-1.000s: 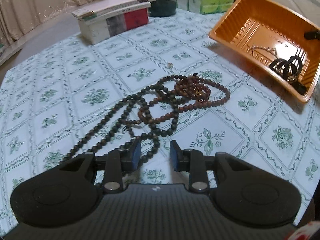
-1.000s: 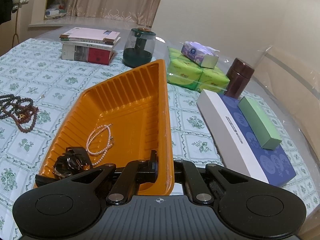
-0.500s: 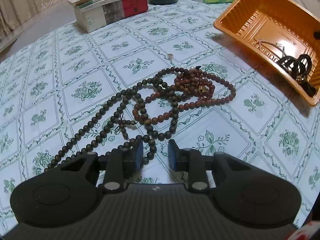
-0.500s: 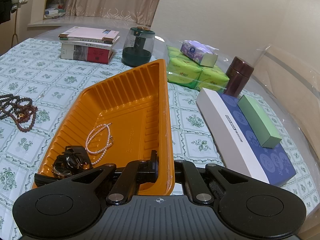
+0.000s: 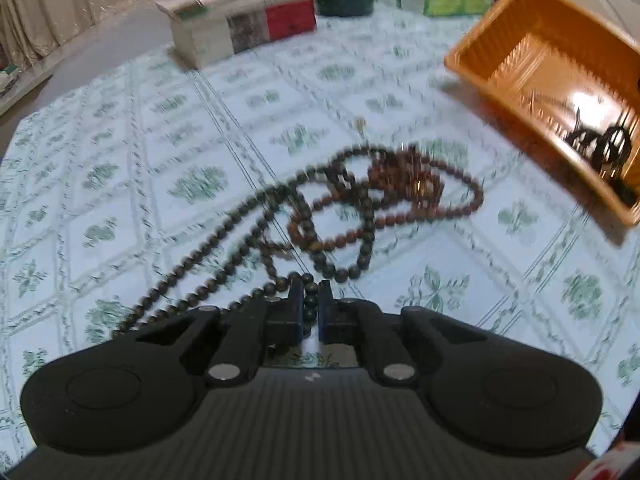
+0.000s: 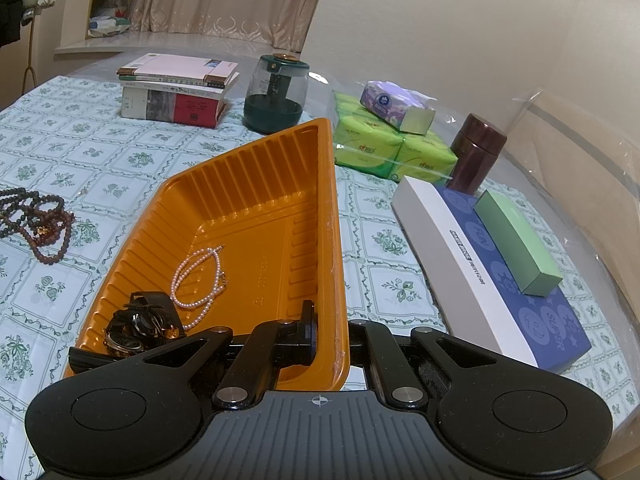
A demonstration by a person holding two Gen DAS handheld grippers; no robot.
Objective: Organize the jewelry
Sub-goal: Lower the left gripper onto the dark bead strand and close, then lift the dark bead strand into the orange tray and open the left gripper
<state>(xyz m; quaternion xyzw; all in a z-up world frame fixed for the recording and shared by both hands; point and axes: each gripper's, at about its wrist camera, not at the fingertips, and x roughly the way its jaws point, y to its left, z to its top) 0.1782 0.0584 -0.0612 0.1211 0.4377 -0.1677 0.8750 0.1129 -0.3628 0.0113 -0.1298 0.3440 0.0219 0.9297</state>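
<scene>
The left claw (image 5: 309, 312) is seen closed on a strand of the dark bead necklace (image 5: 248, 252), a few beads being pinched between its blue-padded fingers (image 5: 297, 308). The necklace is spread on the desk (image 5: 120, 152), which is covered by a green floral tablecloth, and it is tangled with a reddish-brown bead necklace (image 5: 404, 200) on the side nearer the orange tray (image 5: 516, 76). The left wrist view is blurred.

The right claw (image 6: 332, 336) is clamped on the near wall of the orange tray (image 6: 256, 184), one finger being placed inside the wall and the other outside. Inside the tray, a pearl necklace (image 6: 200, 280) is laid on the floor, and a black watch (image 6: 140, 324) is piled just beside it, at the corner nearest the claw. Both bead necklaces (image 6: 36, 216) are seen outside the tray, well apart from its left wall. Beyond the tray, a stack of books (image 6: 176, 92), a dark green jar (image 6: 278, 94) and green tissue packs (image 6: 384, 148) are set.
</scene>
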